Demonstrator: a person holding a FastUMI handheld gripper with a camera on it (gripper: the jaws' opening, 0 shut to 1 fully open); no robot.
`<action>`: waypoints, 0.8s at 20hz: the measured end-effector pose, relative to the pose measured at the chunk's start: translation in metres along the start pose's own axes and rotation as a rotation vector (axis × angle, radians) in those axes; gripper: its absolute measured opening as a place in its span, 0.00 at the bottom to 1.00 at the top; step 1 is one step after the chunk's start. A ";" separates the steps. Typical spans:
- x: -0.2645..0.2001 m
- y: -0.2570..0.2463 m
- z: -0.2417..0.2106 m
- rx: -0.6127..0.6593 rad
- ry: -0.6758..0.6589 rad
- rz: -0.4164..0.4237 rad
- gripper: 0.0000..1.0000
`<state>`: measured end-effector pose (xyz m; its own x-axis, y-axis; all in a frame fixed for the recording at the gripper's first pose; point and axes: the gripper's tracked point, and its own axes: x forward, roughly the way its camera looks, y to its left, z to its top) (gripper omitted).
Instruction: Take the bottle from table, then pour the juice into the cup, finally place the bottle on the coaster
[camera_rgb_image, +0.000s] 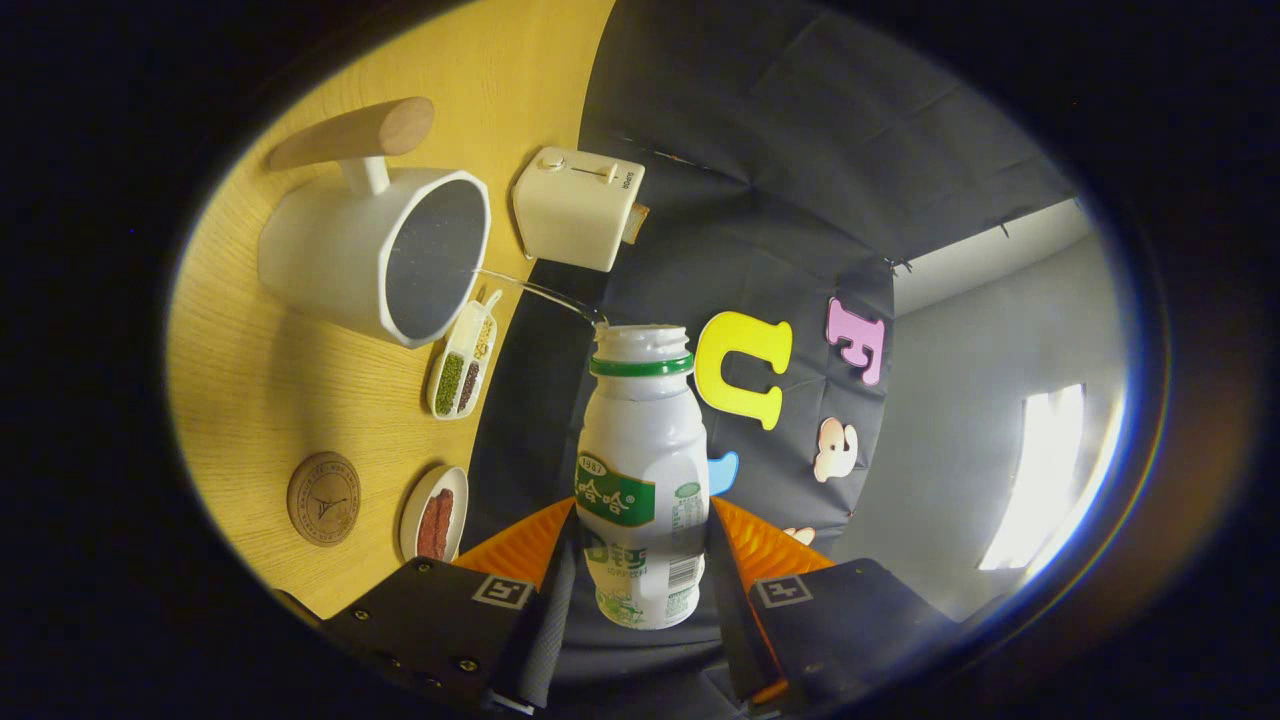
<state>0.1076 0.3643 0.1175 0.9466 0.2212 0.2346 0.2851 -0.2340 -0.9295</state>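
Pour step under way: hand-held gripper (642, 545) clamps tilted bottle (642, 470), thin stream entering cup (385, 255). Next: right bottle, carry to coaster (323, 498) near bench edge.

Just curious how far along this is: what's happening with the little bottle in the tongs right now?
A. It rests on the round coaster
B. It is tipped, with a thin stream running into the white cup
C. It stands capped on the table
B: the tongs grip the open bottle, and a stream runs from its mouth into the white cup.
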 end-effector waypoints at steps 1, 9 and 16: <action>0.000 0.000 0.001 -0.007 -0.003 -0.001 0.66; -0.002 0.001 0.002 -0.046 -0.013 -0.002 0.66; -0.004 0.001 0.004 -0.080 -0.024 -0.007 0.66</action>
<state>0.1034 0.3673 0.1146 0.9410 0.2450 0.2334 0.3037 -0.3070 -0.9019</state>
